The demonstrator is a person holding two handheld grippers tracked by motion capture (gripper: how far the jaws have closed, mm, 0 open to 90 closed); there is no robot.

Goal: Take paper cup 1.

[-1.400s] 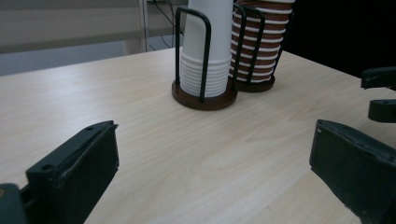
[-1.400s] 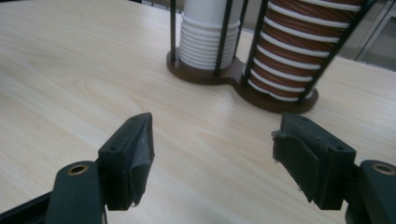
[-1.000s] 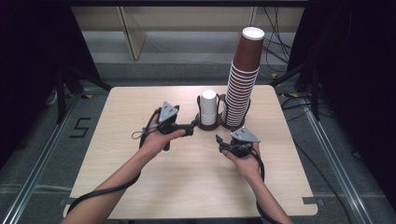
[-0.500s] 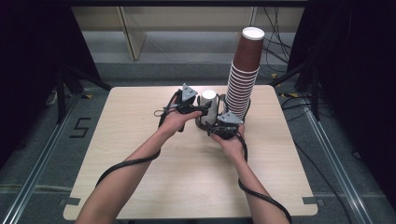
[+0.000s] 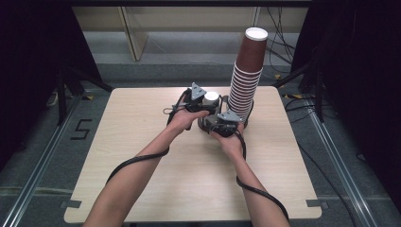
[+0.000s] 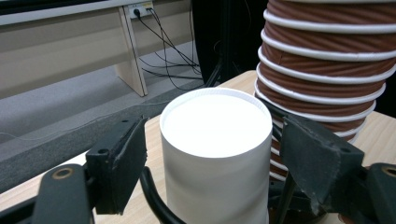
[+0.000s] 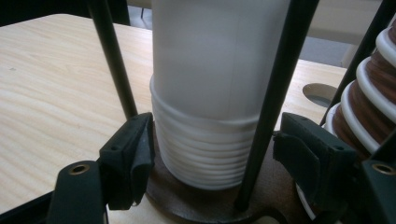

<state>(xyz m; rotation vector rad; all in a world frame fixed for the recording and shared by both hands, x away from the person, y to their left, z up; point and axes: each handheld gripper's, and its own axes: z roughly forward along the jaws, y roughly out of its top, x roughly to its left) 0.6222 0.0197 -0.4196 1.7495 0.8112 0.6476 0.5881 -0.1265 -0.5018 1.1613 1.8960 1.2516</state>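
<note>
A white stack of cups [image 5: 211,96] stands in a black wire holder [image 7: 275,84] on a round brown base [image 7: 187,198], mid-table. My left gripper [image 5: 207,102] reaches in from the left at its top. In the left gripper view the jaws [image 6: 212,154] flank the white top [image 6: 215,121] with narrow gaps on both sides; they have just been closing. My right gripper [image 5: 213,121] sits low at the front. Its jaws [image 7: 212,158] bracket the ribbed rims [image 7: 205,154] at the bottom of the stack and have just been opening, the right pad standing apart.
A tall tower of upturned brown paper cups [image 5: 248,75] rises right beside the holder, close to both grippers [image 6: 322,70] [image 7: 369,107]. The wooden table [image 5: 142,142] has a cable hole [image 7: 322,93] behind the holder. Cables trail along both forearms.
Both hands moved away from the person and inward to the holder. The left jaws now enclose the white top and stand narrower; the right gripper has settled at the base.
</note>
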